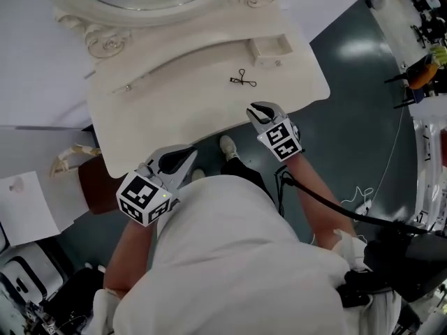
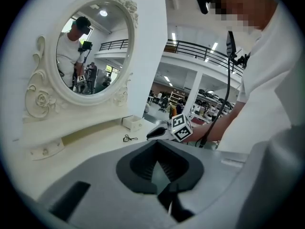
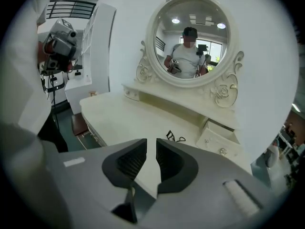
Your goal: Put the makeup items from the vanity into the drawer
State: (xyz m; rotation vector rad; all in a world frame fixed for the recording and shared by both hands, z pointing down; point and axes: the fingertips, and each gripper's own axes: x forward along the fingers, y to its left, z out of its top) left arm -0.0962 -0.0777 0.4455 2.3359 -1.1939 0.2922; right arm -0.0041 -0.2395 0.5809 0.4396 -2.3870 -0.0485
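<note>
A cream vanity (image 1: 174, 96) with an oval mirror (image 3: 190, 42) carries one black makeup tool, which looks like an eyelash curler (image 1: 242, 81) (image 2: 127, 138) (image 3: 174, 137). It lies just in front of a small open drawer (image 1: 271, 47) (image 2: 133, 123) (image 3: 217, 138) at the back right. My right gripper (image 1: 257, 109) (image 3: 151, 144) hovers over the vanity's front edge, short of the tool, with a narrow gap between its jaws and nothing in them. My left gripper (image 1: 188, 155) (image 2: 157, 143) hangs in front of the vanity's edge, jaw tips together and empty.
A brown stool (image 1: 94, 187) stands under the vanity's left end. A sheet of paper (image 1: 24, 204) lies on a surface at the left. A black cable (image 1: 328, 204) runs from the right gripper. Racks of equipment (image 1: 419, 26) line the right side.
</note>
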